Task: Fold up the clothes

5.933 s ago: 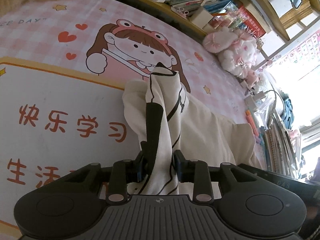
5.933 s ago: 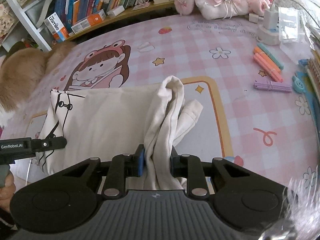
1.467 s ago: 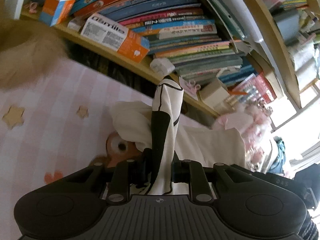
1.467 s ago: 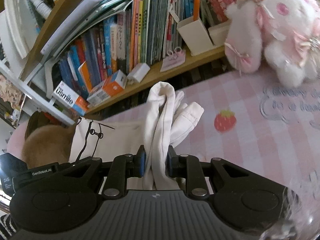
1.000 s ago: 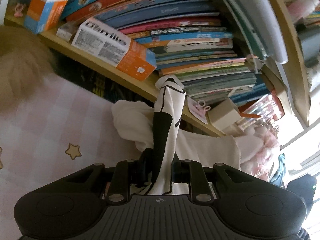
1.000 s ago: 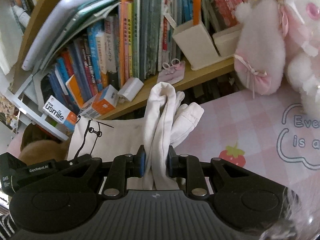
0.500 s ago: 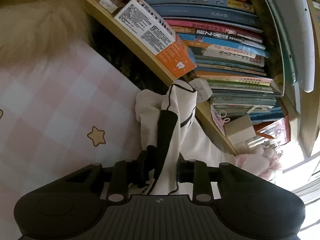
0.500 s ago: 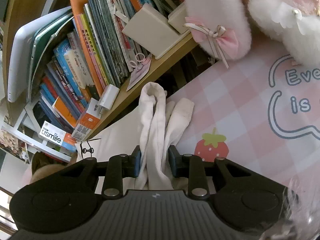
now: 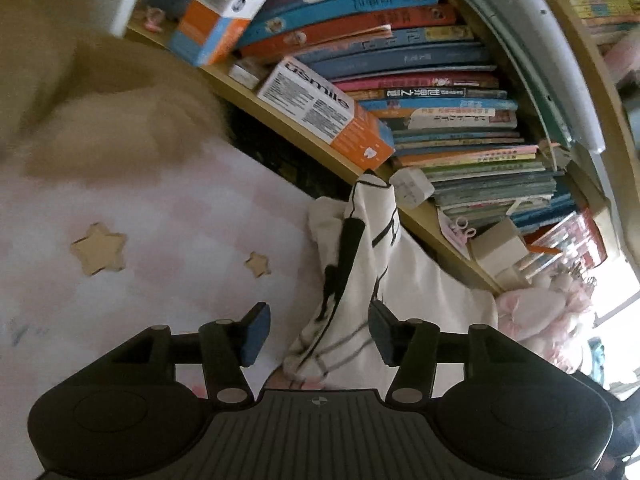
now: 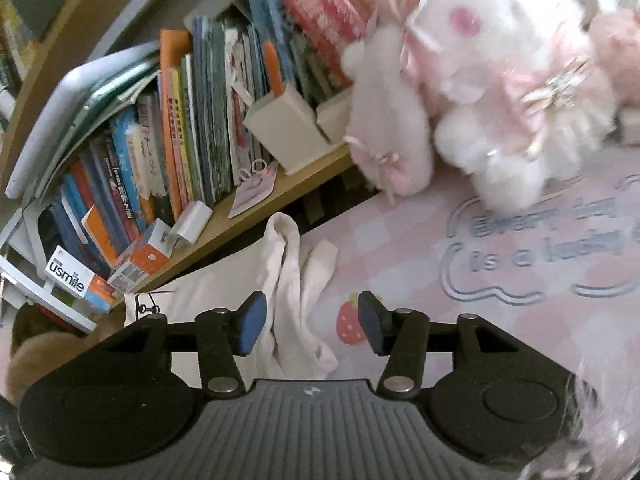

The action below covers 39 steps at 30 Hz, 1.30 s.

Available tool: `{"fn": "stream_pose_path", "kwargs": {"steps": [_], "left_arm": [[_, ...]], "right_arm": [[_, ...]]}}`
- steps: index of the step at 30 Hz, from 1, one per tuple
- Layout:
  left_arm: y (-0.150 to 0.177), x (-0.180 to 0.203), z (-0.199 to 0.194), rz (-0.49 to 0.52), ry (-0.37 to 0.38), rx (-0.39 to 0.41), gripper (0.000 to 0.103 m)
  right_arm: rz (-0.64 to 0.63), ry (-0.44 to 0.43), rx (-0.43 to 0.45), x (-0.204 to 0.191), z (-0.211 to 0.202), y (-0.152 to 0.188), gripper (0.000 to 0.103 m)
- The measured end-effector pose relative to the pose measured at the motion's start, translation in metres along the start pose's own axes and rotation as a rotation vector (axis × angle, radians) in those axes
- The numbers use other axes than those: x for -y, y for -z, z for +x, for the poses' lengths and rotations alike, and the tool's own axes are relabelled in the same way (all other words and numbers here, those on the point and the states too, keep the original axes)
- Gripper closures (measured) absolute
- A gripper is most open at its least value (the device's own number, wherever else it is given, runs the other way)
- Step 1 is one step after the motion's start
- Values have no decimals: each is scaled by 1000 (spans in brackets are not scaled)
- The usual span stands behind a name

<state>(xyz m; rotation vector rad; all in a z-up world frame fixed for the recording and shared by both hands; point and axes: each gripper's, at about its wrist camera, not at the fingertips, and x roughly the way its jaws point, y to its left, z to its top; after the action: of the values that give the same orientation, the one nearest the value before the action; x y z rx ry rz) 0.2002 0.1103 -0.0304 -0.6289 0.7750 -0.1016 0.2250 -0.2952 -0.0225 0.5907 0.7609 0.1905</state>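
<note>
Both the left gripper [image 9: 318, 330] and right gripper [image 10: 308, 322] were opening, pads apparently clear of the soft, limp cream garment [image 9: 360, 264] slumping just before the bookshelf [image 9: 320, 148], best regripped at bunched corners.

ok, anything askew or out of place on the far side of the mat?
Yes. The shirt lies bunched at the mat's far edge, its top against the shelf, not flat. Both grippers, left and right, are opening with cloth loose between the pads. Nothing spilled or damaged.
</note>
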Motion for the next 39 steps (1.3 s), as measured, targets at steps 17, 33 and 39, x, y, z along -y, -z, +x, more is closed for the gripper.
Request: {"fn": "stream_pose_path", "kwargs": {"steps": [17,33,39], "left_arm": [[101,60,-64,450,-243,63,18],[149,65,-108,443,-259,81,10],[164,68,-112,496,-298,70,9]], "right_arm": [[-505,164,24,-88,-71,114,19],[-447,256,37,-75,-120,168,9],[-446,255,22,-75,-127,185,8]]}}
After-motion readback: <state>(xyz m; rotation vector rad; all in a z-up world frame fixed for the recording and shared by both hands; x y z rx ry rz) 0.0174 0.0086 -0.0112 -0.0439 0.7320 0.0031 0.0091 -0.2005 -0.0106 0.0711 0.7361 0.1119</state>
